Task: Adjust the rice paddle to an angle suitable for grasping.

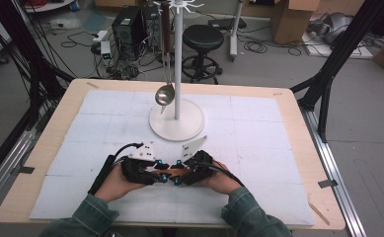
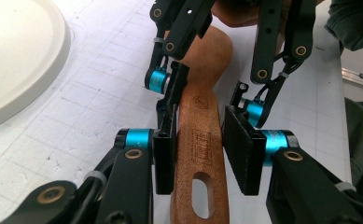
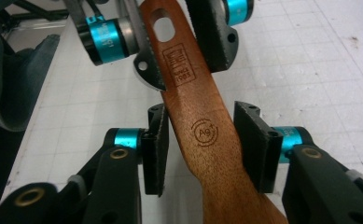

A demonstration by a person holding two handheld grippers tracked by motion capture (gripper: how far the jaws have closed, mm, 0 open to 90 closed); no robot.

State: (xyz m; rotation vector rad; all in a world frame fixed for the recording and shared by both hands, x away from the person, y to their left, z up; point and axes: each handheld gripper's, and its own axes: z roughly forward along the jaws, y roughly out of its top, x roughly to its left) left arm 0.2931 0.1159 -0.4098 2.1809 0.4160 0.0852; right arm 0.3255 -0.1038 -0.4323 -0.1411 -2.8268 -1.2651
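Note:
A wooden utensil [image 1: 171, 173] with a slotted handle and burnt-in stamps lies level between my two grippers, near the table's front edge. My left gripper [image 2: 200, 154] is shut on the handle [image 2: 202, 140] just above the hanging slot, both pads against the wood. From the opposite side my right gripper [image 3: 200, 144] straddles the wider part of the handle [image 3: 202, 135]. One of its pads [image 3: 157, 149] is at the wood's edge, and the left gripper view shows a narrow gap at the other. The two grippers [image 1: 162, 170] [image 1: 178, 173] meet nearly tip to tip. The utensil's far end is hidden under the right hand.
A white stand [image 1: 176, 121] with a round base rises at the table's middle, just beyond the grippers. A metal ladle [image 1: 164, 94] hangs from it on the left. A white gridded mat [image 1: 258, 143] covers the wooden table. A stool and boxes stand on the floor behind.

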